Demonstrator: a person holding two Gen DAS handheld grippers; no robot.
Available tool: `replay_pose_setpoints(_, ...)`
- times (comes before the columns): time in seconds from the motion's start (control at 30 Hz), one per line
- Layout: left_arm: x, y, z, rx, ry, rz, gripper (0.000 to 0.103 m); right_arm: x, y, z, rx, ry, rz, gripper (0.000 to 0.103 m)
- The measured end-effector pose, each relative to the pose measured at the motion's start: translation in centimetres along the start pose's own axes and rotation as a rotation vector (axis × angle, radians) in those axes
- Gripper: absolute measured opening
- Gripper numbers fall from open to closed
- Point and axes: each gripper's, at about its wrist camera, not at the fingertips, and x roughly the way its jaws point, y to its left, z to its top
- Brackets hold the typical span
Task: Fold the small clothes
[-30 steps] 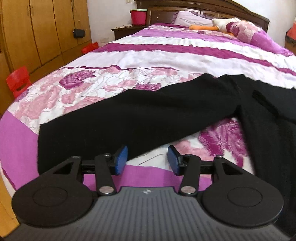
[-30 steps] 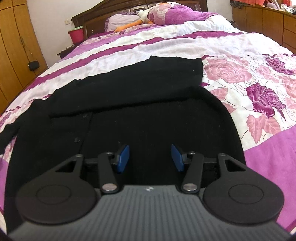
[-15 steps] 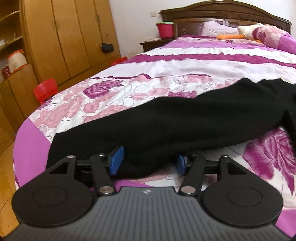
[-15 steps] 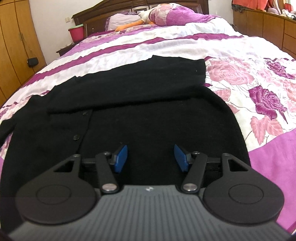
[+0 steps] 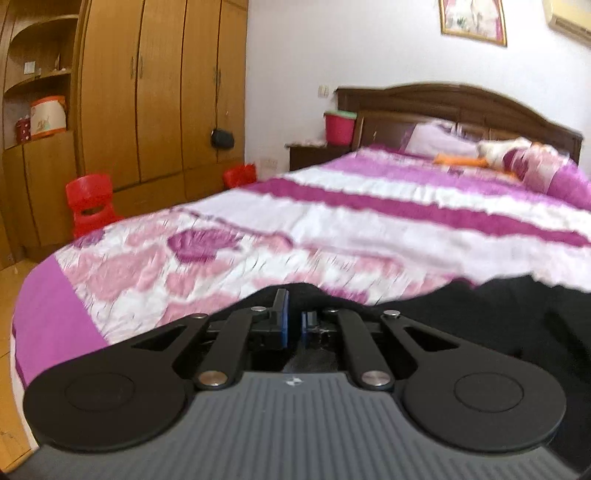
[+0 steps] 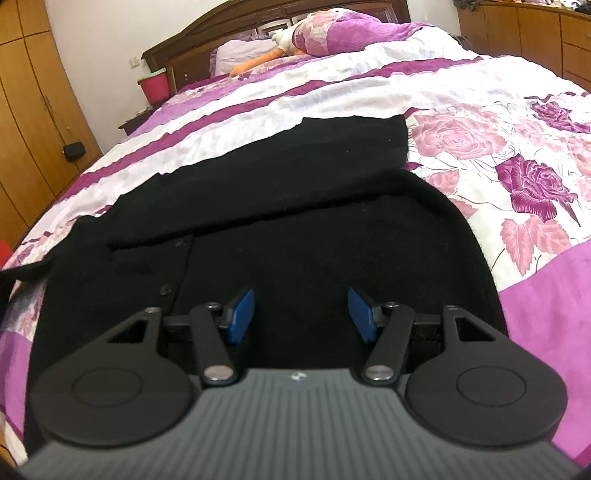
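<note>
Left claw (image 5: 293, 326) pressed together on a fold of the black cardigan (image 6: 295, 236), cloth bunched between and just behind its blue pads and trailing off to the right over the floral bedspread (image 5: 332, 229). Right claw (image 6: 301, 314) spread, hanging just above the cardigan's lower body, nothing between its pads; sleeve folded across the chest beyond, button placket just left of the claw.

Black buttoned cardigan (image 6: 295, 236) flat on bedspread (image 6: 480, 92)

Bed (image 5: 369, 229) under a purple and pink rose quilt, wooden headboard (image 5: 461, 107), tall wooden wardrobe (image 5: 159, 92), red plastic chair (image 5: 90, 203), pink bucket (image 5: 340, 127) on the nightstand, framed picture (image 5: 472, 16)
</note>
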Motion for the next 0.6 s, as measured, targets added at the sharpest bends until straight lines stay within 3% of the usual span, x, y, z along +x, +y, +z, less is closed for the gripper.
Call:
replay_pose_setpoints(0.27, -2.5, -4.3, 3.5, -0.007, -0.093, -0.117, 0.006, -0.9, -0.7, 0.0, 0.030, -0.026, 0.042, 0.060)
replay_pose_setpoints(0.6, -6.1, -13.8, 6.5, 0.012, -0.149, -0.353, 0.006, -1.5, -2.0, 0.1, 0.060, -0.062, 0.058, 0.060)
